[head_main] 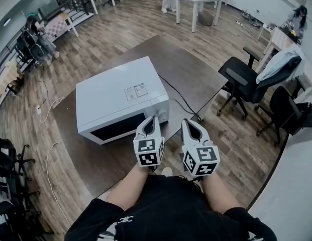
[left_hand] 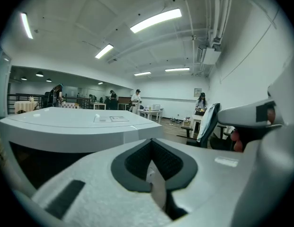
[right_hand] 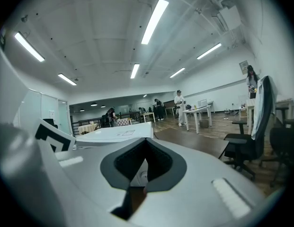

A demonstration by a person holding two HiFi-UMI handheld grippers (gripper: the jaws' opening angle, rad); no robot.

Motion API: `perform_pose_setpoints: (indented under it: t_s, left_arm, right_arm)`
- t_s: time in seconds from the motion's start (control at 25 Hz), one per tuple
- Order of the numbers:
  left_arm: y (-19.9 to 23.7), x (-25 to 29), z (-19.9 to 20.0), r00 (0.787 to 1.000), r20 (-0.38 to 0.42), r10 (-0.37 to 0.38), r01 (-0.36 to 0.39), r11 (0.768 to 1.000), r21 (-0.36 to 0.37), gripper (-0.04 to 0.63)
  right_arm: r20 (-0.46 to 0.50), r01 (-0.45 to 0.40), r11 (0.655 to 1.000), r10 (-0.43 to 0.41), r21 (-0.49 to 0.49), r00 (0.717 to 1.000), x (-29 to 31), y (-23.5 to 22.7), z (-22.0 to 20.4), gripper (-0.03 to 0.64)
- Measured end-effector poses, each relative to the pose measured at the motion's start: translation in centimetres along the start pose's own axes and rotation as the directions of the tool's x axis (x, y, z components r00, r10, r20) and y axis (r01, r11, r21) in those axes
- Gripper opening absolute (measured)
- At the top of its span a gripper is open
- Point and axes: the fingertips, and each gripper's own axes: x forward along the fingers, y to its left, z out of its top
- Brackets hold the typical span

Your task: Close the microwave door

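The microwave is set on the table, its door judged already flush. It lies just ahead of the left gripper, which is nearer than the right gripper. Both sets of fingers are closed and empty.

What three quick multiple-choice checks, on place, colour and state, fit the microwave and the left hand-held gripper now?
1. The microwave stands: A on a shelf; B on the dark table; C on a trolley.
2. Its casing is: A black; B red; C white.
3. The left hand-held gripper has its jaws: A shut and empty; B wide apart; C clamped on a cup.

B: the head view shows it on the brown tabletop.
C: its top and sides are white.
A: the left gripper view shows the jaws together with nothing between them.
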Motion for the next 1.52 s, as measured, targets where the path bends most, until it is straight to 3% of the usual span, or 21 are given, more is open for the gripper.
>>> perform_pose_setpoints:
  t_s: [0.28, 0.8, 1.52]
  left_arm:
    - [-4.4, -0.5, 0.6, 0.993, -0.008, -0.120, 0.120, 0.992, 0.026, 0.008]
    - [-7.9, 0.0, 0.6, 0.976, -0.038, -0.215, 0.216, 0.976, 0.023, 0.008]
    - [-8.1, 0.3, 0.7, 0.975, -0.039, -0.221, 0.221, 0.975, 0.011, 0.008]
  right_arm:
    - [0.054, 0.129, 0.992, -0.128, -0.016, 0.990, -1.7, -3.2, 1.3, 0.008]
    - [0.046, 0.209, 0.977, -0.207, -0.034, 0.977, -3.8, -5.5, 0.9, 0.006]
    - [0.030, 0.197, 0.980, -0.196, -0.039, 0.980, -3.6, -5.8, 0.5, 0.007]
